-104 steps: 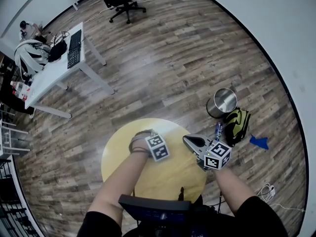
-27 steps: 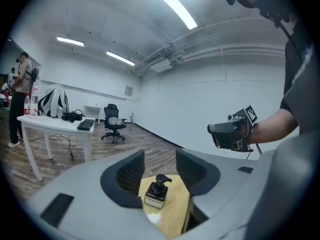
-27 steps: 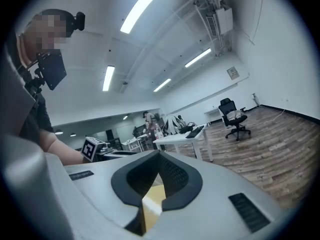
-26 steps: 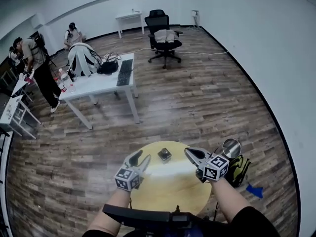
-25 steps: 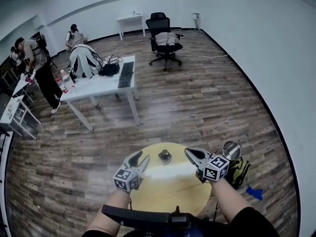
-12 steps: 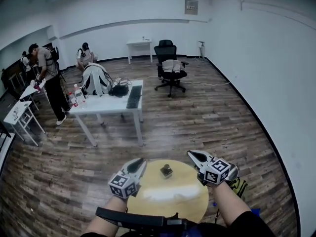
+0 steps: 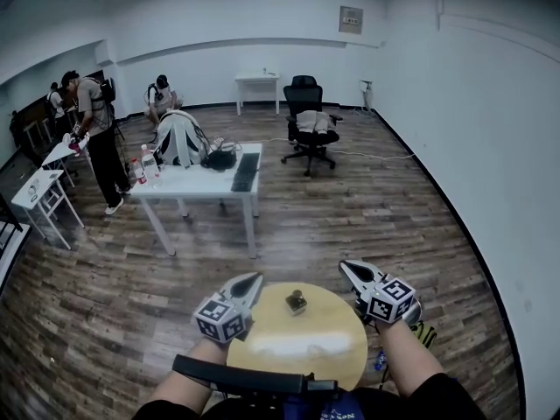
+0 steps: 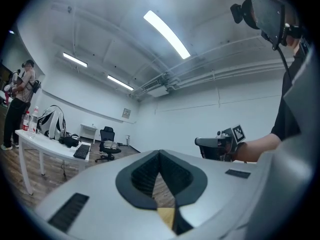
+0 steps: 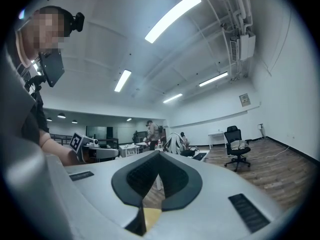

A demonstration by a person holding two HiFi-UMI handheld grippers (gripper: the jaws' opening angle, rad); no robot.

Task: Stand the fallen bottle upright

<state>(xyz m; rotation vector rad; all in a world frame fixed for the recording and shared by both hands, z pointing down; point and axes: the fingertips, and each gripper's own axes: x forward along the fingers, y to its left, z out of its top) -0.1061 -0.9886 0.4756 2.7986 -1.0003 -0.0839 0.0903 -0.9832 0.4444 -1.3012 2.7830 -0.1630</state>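
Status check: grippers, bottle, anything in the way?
Left gripper shut, empty; right gripper shut, empty. Bottle looks upright on table, between them, clear of both. Nothing blocking.

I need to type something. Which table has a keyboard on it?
The long white desk mid-room: the keyboard lies at its right end. The round yellow table has none.

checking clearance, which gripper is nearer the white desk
Left. The left gripper is below the desk in the head view; the right gripper is farther right, past the bottle.
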